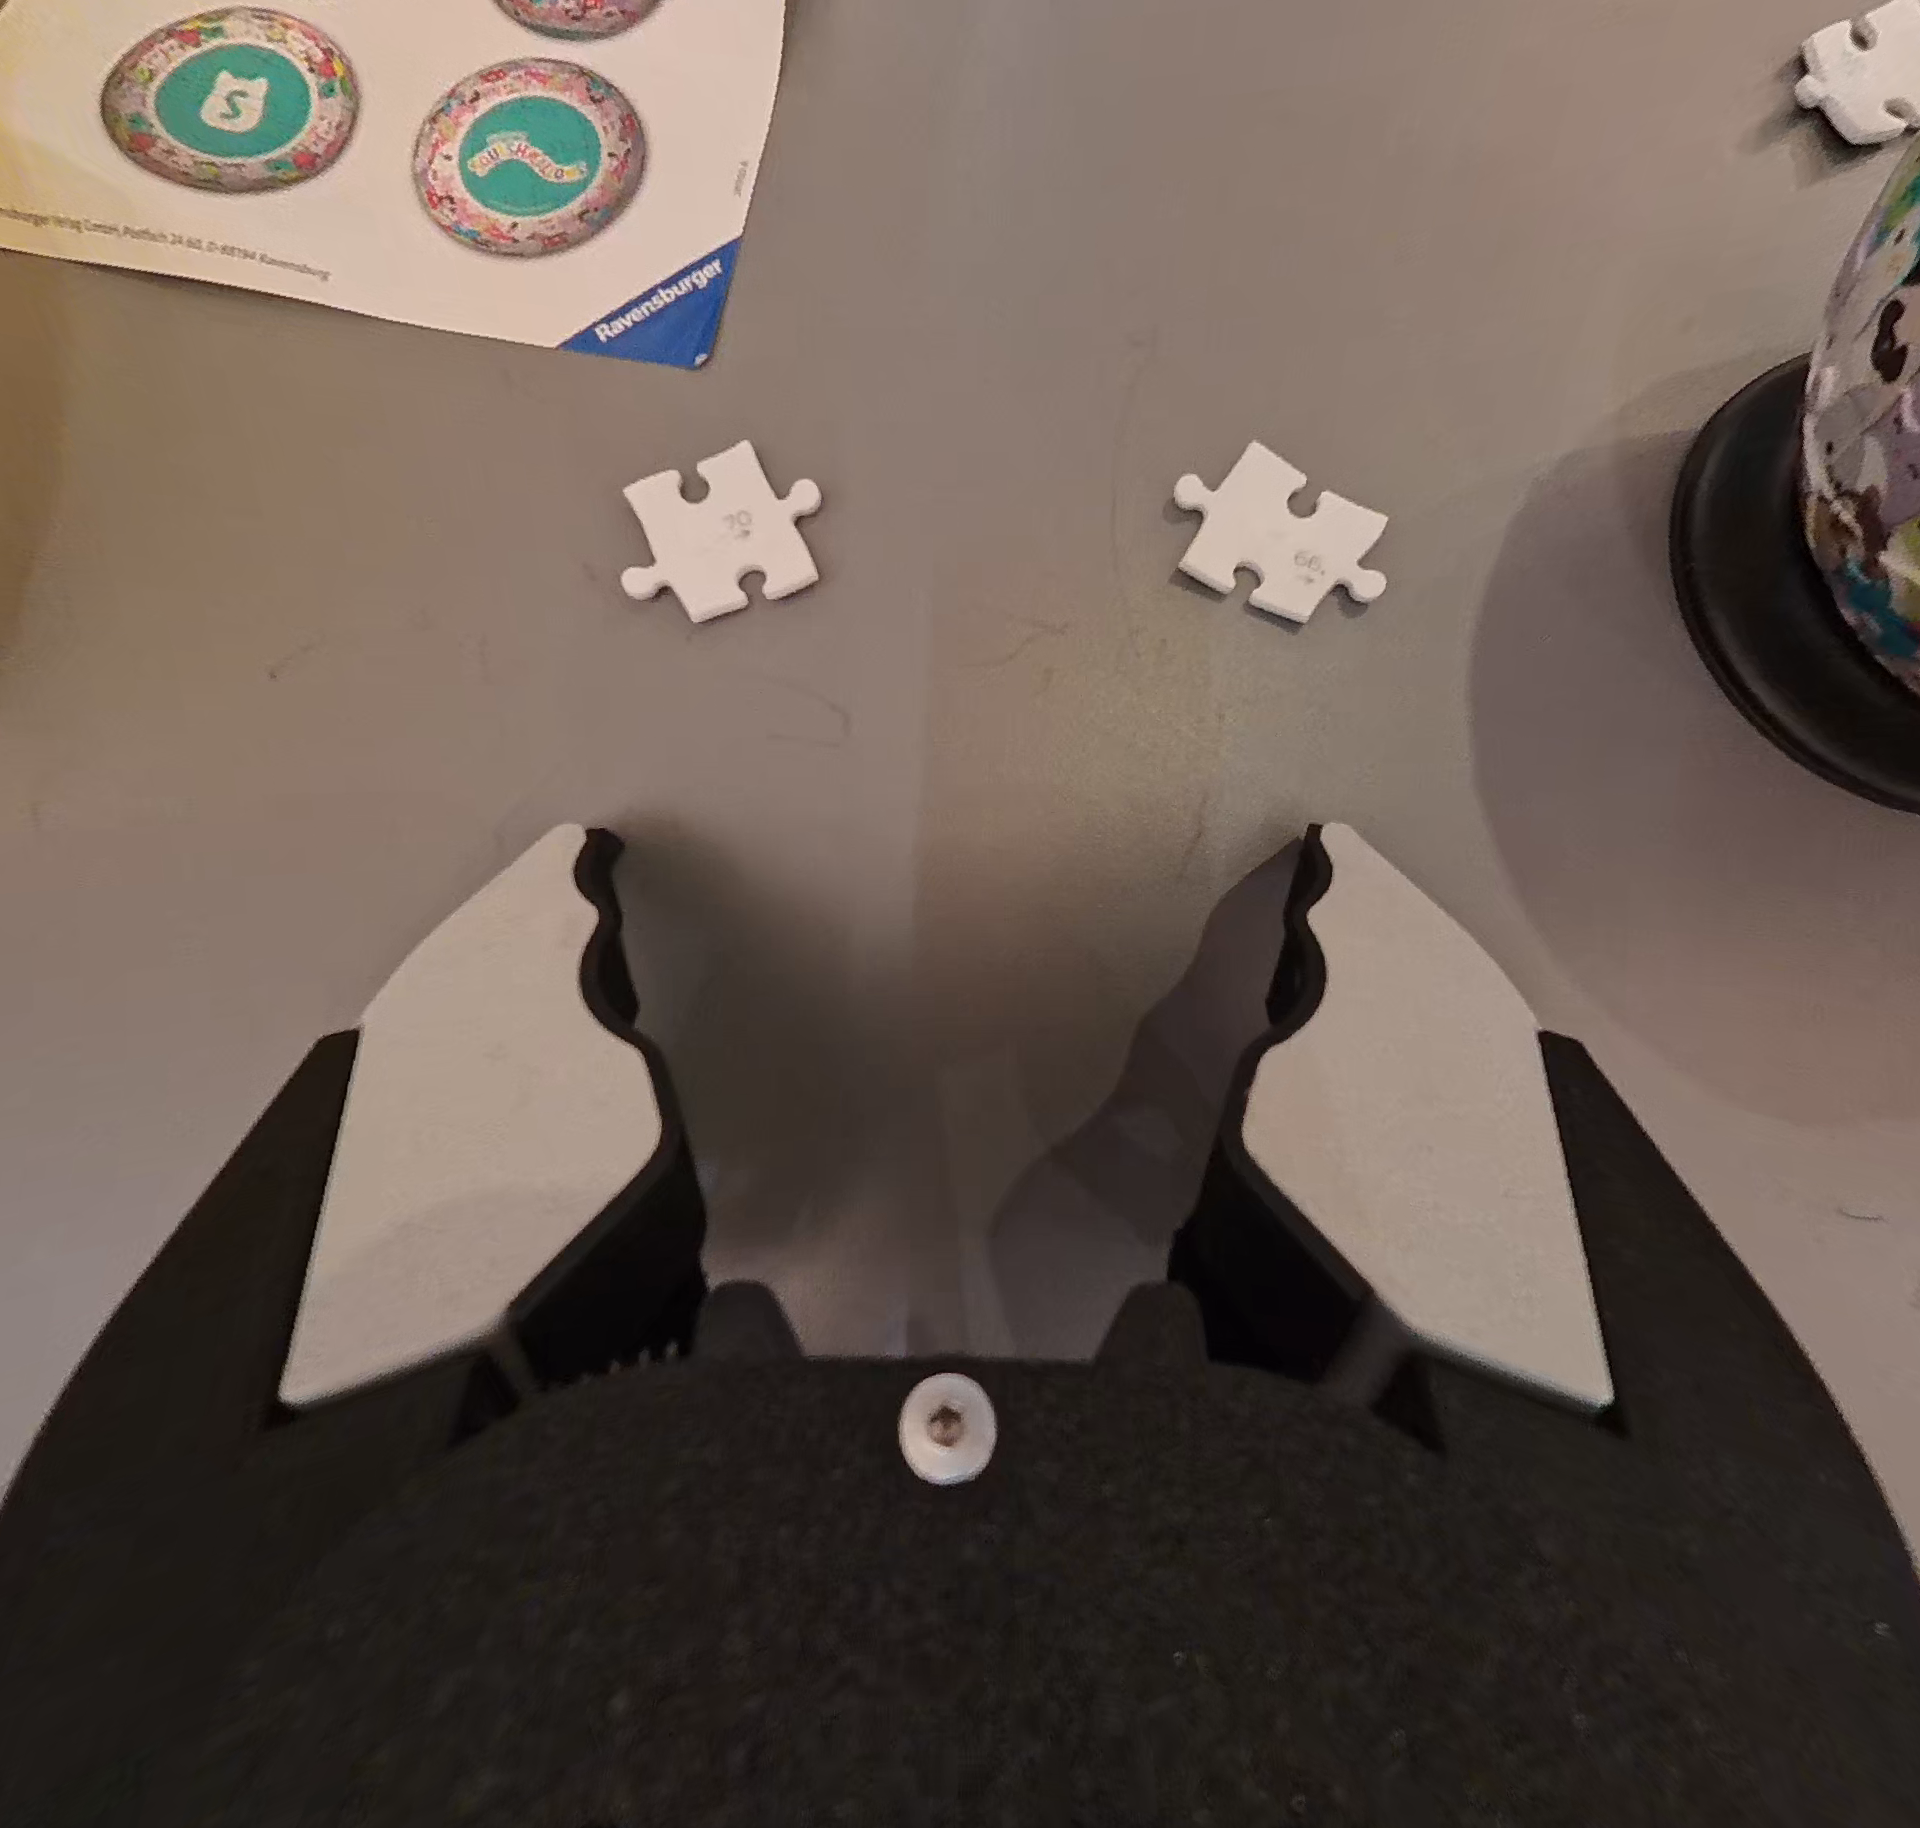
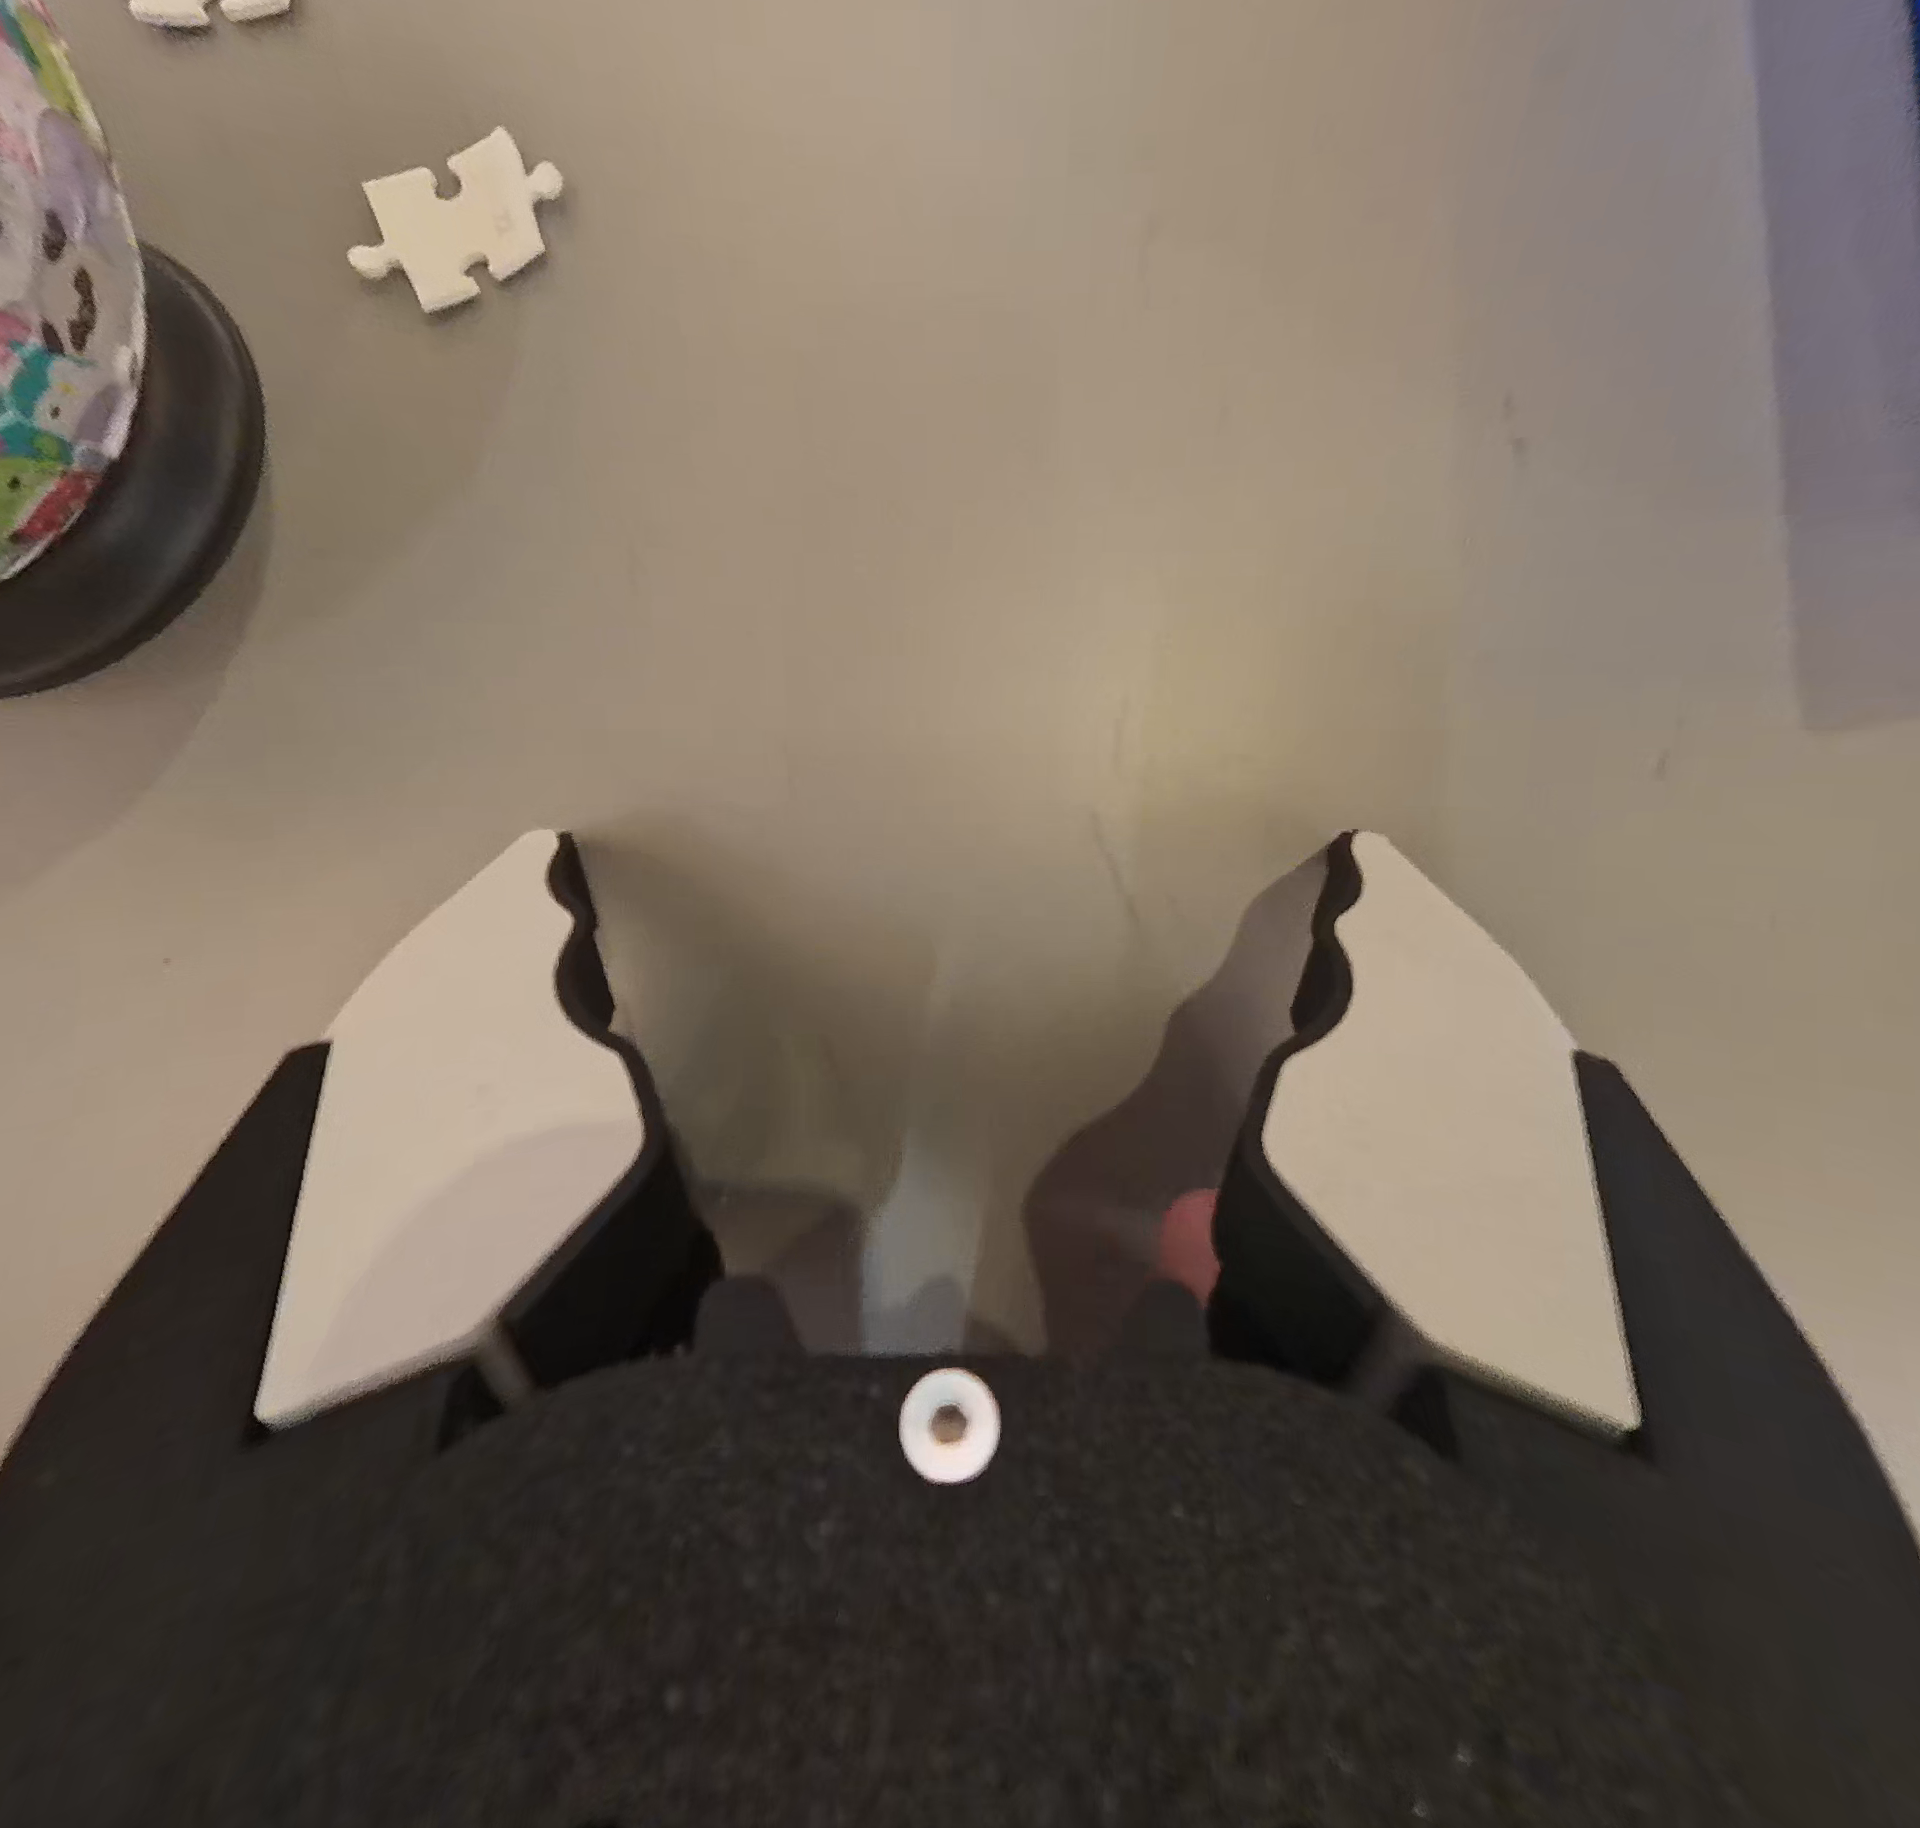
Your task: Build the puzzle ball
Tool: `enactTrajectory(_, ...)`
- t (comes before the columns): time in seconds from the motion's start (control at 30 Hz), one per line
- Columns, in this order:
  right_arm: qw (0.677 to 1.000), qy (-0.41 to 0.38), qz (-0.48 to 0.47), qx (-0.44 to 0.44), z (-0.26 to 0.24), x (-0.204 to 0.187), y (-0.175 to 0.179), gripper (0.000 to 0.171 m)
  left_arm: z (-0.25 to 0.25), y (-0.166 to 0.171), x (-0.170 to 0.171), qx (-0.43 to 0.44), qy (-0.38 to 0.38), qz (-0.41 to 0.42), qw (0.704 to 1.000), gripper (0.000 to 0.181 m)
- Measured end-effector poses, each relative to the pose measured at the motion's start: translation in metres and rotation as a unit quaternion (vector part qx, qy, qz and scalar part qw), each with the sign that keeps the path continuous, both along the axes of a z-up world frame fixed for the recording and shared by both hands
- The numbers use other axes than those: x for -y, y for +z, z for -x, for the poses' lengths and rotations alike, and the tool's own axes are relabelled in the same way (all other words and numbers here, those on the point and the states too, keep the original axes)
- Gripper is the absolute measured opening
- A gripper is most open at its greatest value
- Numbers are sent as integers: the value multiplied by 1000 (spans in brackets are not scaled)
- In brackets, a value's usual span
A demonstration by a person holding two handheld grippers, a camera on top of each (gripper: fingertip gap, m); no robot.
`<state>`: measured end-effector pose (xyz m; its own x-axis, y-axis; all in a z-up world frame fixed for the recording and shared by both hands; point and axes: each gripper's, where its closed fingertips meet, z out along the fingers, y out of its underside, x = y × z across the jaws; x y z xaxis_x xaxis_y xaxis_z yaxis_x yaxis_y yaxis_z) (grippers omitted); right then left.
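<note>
Jaws on the left gripper and right gripper gape wide, holding nothing. Picking a piece looks next: flat white puzzle pieces lie mid-table. The bumpy, colourful puzzle ball sits on a round black stand at the left view's right edge.

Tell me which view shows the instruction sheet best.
The left wrist view. The instruction sheet lies at its upper left on the grey table, with ball pictures and a blue corner showing. The right wrist view shows none of it, only loose pieces and the ball.
</note>
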<state>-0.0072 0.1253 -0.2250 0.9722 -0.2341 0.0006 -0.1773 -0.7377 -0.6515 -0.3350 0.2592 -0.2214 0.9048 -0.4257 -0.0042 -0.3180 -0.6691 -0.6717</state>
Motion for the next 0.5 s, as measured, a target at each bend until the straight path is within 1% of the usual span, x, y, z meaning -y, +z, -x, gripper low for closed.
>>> enactTrajectory(0.17, 1000, 0, 2, -3, -1, 0, -1, 132, 0, 0, 0, 0, 0, 0, 1000, 120)
enactTrajectory(0.5, 1000, 0, 3, -3, -1, 0, -1, 132, 0, 0, 0, 0, 0, 0, 1000, 119)
